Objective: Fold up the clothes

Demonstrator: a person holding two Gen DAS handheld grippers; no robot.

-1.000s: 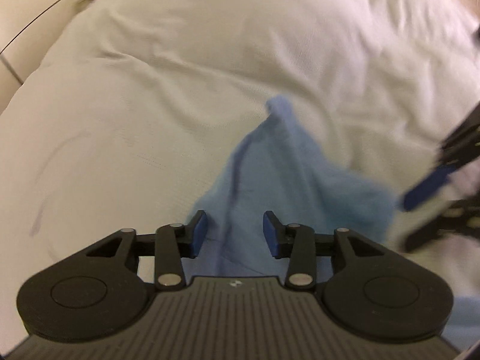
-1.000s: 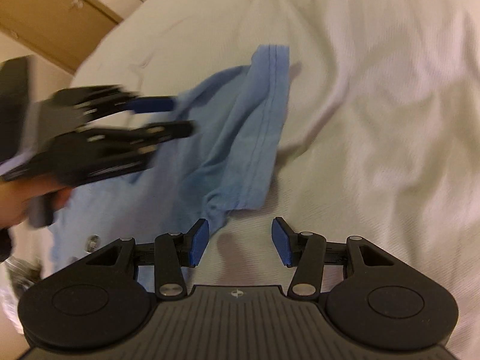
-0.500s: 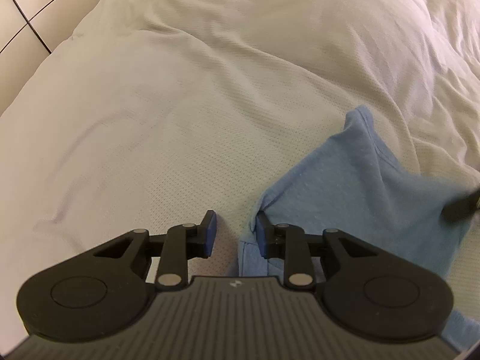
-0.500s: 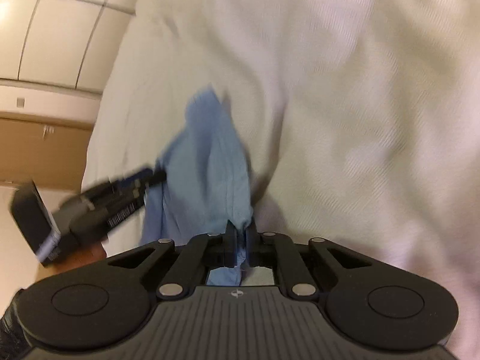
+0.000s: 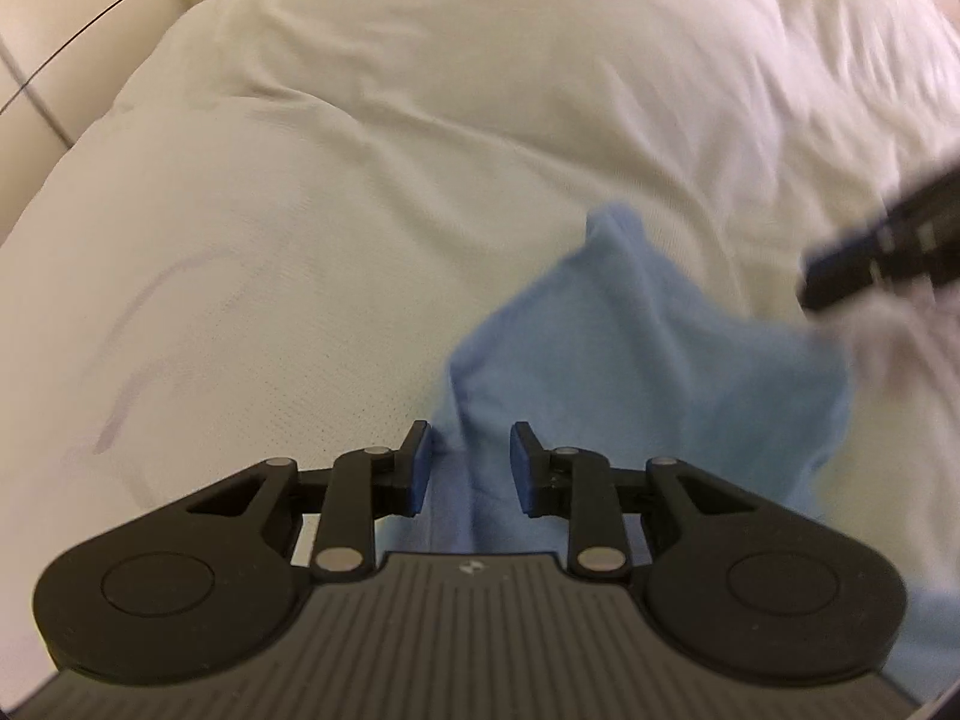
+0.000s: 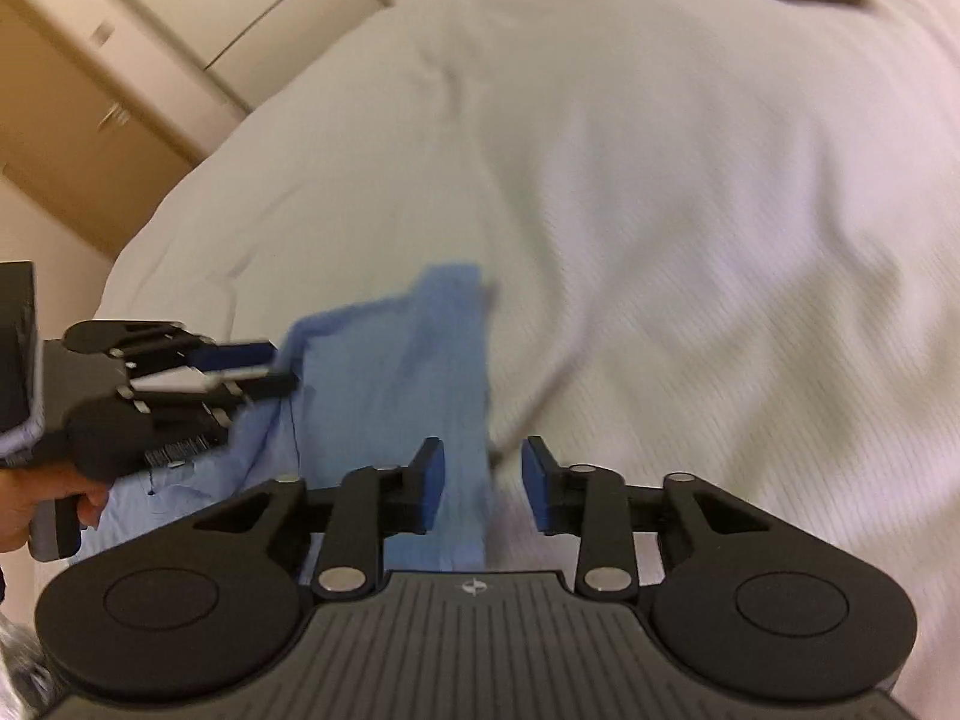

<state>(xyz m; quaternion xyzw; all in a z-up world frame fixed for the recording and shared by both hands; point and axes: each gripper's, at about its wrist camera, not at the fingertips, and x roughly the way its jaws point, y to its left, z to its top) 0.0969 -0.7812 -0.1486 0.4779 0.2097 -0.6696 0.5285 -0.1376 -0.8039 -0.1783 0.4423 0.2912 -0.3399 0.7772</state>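
My left claw point(image 5: 468, 468) is open over the blue garment point(image 5: 648, 372) on the bed point(image 5: 360, 180). My right claw point(image 6: 483, 483) is open astride its right edge, nearer; the garment's long axis runs forward from both.

Wrinkled white bedding point(image 5: 420, 180) fills the room before tan cabinets point(image 6: 90, 138).

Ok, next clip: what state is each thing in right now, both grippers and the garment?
Left gripper: open, fingers either side of a fold of cloth.
Right gripper: open, straddling the garment's edge.
Blue garment: crumpled, not folded, lying on the bed.
White bedcover: wrinkled, spread under the garment.
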